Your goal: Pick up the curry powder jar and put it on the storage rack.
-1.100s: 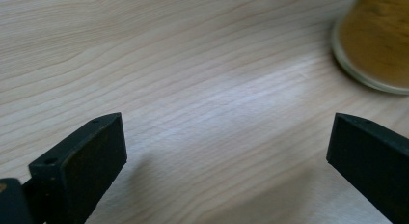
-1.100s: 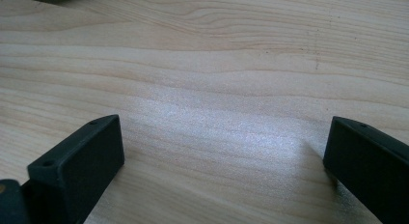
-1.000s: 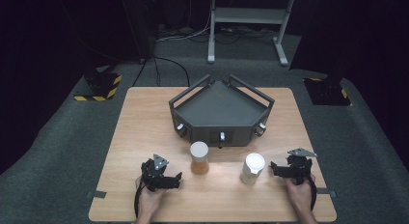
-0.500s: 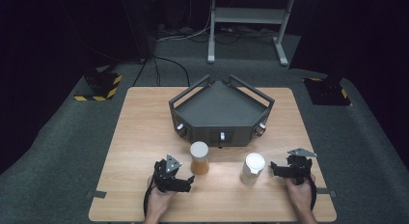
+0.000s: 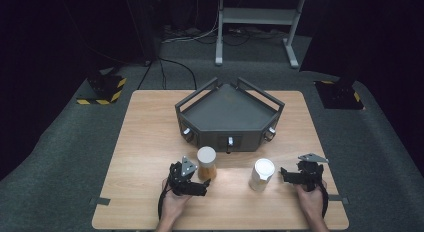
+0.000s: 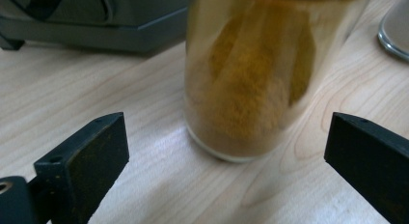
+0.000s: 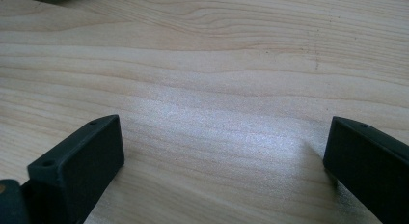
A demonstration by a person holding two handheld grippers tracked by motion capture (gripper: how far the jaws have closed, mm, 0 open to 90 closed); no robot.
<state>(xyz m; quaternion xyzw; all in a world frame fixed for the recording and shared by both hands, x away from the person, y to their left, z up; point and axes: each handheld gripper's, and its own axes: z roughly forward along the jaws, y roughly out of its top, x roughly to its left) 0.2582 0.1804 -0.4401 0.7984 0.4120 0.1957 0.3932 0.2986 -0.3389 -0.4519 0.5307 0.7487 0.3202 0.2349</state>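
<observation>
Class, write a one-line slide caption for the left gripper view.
Left gripper, jaws wide open, faces a clear jar of orange-brown powder standing on the wooden table.

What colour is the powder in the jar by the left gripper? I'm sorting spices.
Yellow-brown, like ochre; the jar shows it best in the left gripper view.

A glass jar of ochre powder [image 6: 251, 79] is seen just ahead of the left gripper [image 5: 200, 186], between its spread jaws; a dark grey angular metal tray [image 5: 227, 112] lies behind.
</observation>
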